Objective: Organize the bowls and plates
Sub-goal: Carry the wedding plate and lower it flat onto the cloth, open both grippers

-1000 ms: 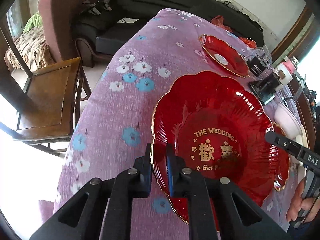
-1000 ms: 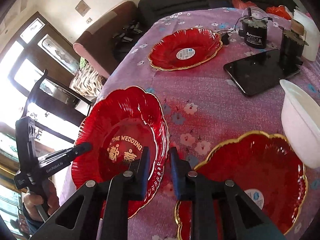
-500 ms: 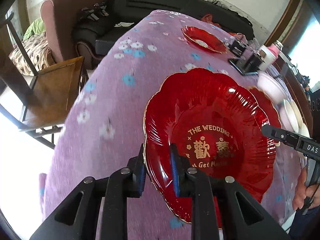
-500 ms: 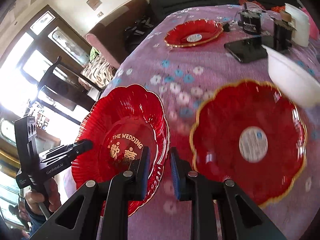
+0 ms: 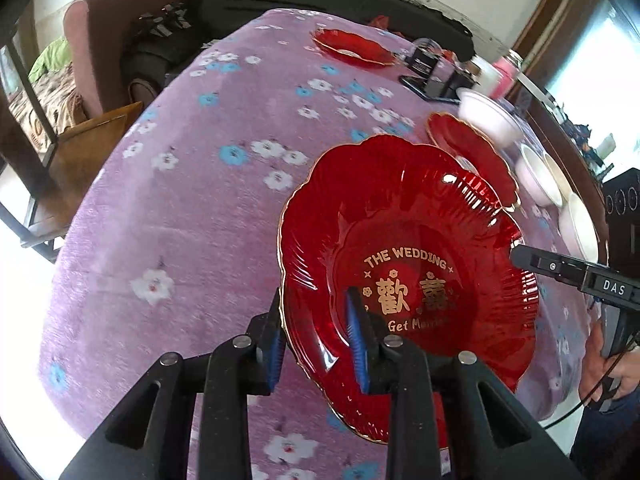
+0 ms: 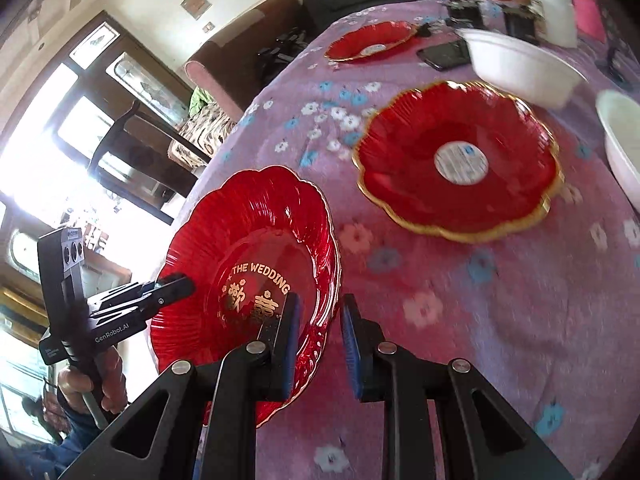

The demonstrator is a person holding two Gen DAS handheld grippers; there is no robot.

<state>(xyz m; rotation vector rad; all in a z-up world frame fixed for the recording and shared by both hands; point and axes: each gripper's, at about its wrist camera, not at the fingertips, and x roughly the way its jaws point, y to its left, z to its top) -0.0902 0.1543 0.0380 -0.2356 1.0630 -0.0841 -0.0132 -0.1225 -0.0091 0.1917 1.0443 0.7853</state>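
Plate [image 5: 420, 240], red with a gold rim and "THE WEDDING" lettering, fills the left view, tilted above the near part of the purple flowered counter [image 5: 200, 200]. The left claw [image 5: 316, 336] straddles its near rim. Its jaws have just been opening, and the blue pads now stand apart with the rim between them, seemingly no longer pinching it. The right claw [image 5: 520, 258] reaches the opposite rim from the right. Behind the plate lies a second red plate [image 5: 468, 152], partly covered by it. White bowls [image 5: 488, 116] sit beside that one, and a third red plate [image 5: 352, 46] lies at the far end.

From the right view, the right claw [image 6: 320, 340] is clamped on the lettered plate [image 6: 248, 240], one pad inside the rim and one outside. The plate hangs at the counter's near left edge, with the left claw [image 6: 180, 284] at its far side. The second plate [image 6: 456, 160] lies flat and well apart, a round label at its centre. A bowl [image 6: 520, 66] sits just beyond it.
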